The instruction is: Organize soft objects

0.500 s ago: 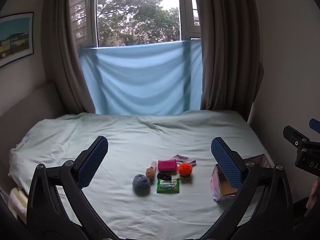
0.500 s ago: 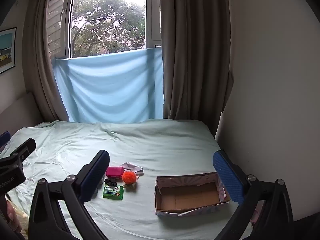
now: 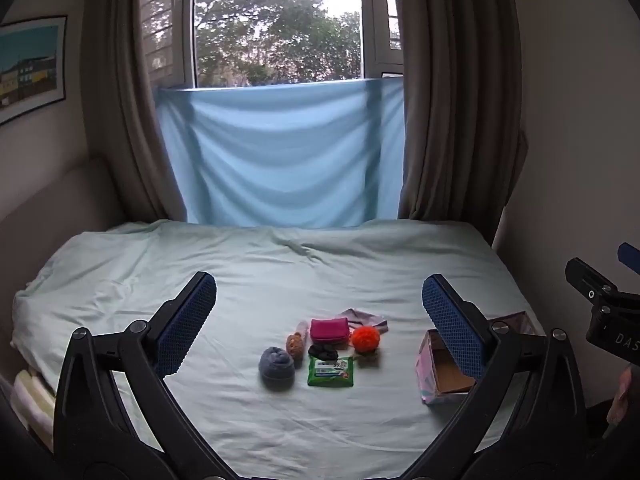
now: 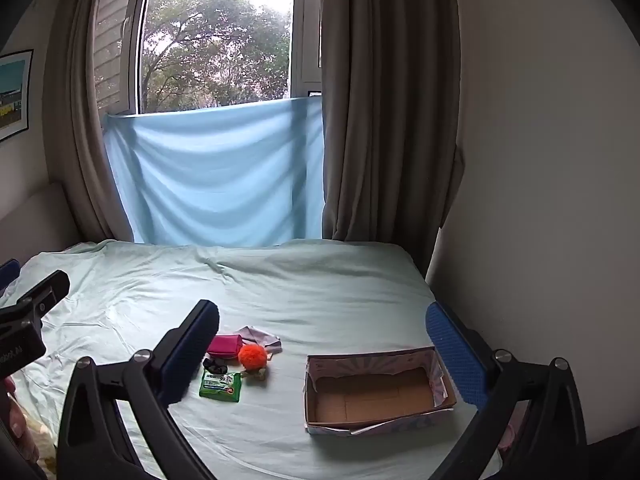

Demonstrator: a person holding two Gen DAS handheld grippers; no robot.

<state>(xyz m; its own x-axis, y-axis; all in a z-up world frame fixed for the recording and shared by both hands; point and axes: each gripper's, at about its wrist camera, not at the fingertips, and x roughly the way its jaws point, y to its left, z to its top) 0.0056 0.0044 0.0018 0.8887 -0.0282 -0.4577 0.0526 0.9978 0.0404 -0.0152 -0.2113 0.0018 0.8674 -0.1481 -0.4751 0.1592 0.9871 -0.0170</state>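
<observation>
Orange pompom, magenta pouch, green wipes pack, grey-blue sock roll, pale green sheet.

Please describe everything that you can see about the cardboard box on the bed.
The box is a shallow, open-topped rectangular tray of brown cardboard. Its outside and rim are wrapped in pale pink and blue patterned paper, which looks torn and loose along the near edge. Inside it is empty, and the bare cardboard floor shows fold lines. It rests flat on the pale green bedsheet, to the right of the small cluster of soft things and apart from them. Nothing touches it except the sheet.
</observation>
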